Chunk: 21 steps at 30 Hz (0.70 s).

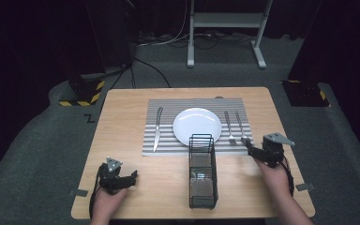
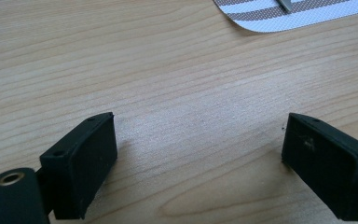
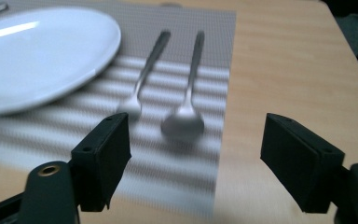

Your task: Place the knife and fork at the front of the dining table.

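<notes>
A striped placemat point(image 1: 168, 105) lies on the wooden table point(image 1: 122, 122). On it sit a white plate point(image 1: 197, 125), a knife point(image 1: 157, 129) to its left, and a fork point(image 1: 229, 127) and spoon point(image 1: 241, 126) to its right. My right gripper point(image 1: 249, 144) hovers at the mat's near right corner. In the right gripper view its jaws point(image 3: 196, 140) stand open and empty, with the spoon point(image 3: 182, 122) just ahead, the fork point(image 3: 137, 93) beside it and the plate point(image 3: 37, 56) at left. My left gripper point(image 1: 133, 176) rests low over bare wood at the front left, open point(image 2: 198, 140) and empty.
A black wire basket point(image 1: 202, 171) stands upright at the table's front centre, between my two hands and just before the plate. The mat's corner point(image 2: 279, 18) with the knife tip point(image 2: 286, 4) lies well ahead of the left gripper. Dark floor surrounds the table.
</notes>
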Tool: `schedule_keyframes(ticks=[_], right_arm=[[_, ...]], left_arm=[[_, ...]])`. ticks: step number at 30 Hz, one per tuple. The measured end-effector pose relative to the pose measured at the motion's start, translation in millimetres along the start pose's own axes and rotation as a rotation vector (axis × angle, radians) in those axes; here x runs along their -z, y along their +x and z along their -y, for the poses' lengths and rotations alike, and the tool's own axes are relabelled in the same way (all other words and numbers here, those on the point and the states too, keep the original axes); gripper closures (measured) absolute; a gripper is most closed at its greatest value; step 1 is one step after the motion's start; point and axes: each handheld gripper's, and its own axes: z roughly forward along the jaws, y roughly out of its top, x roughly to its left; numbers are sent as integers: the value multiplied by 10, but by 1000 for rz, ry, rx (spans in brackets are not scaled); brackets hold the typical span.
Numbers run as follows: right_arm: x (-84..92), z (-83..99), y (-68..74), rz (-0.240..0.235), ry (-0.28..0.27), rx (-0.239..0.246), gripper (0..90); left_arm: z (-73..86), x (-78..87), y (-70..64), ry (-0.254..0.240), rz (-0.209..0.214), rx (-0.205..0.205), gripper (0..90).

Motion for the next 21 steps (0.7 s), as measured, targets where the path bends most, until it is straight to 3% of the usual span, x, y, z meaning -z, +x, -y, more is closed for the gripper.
schedule_keyframes(ticks=[5, 9, 10, 12, 21], right_arm=[[225, 326, -47, -8, 74, 10, 185], [308, 539, -77, -59, 201, 42, 142], [326, 590, -66, -42, 199, 65, 133], [388, 634, -72, -56, 194, 77, 131], [407, 649, -54, -56, 197, 79, 119]], left_arm=[[1, 1, -2, -1, -1, 1, 104], [2, 3, -3, 0, -2, 1, 105], [1, 0, -6, -1, -3, 1, 104], [2, 0, -8, 0, -5, 2, 100], [5, -1, -15, 1, -5, 4, 90]])
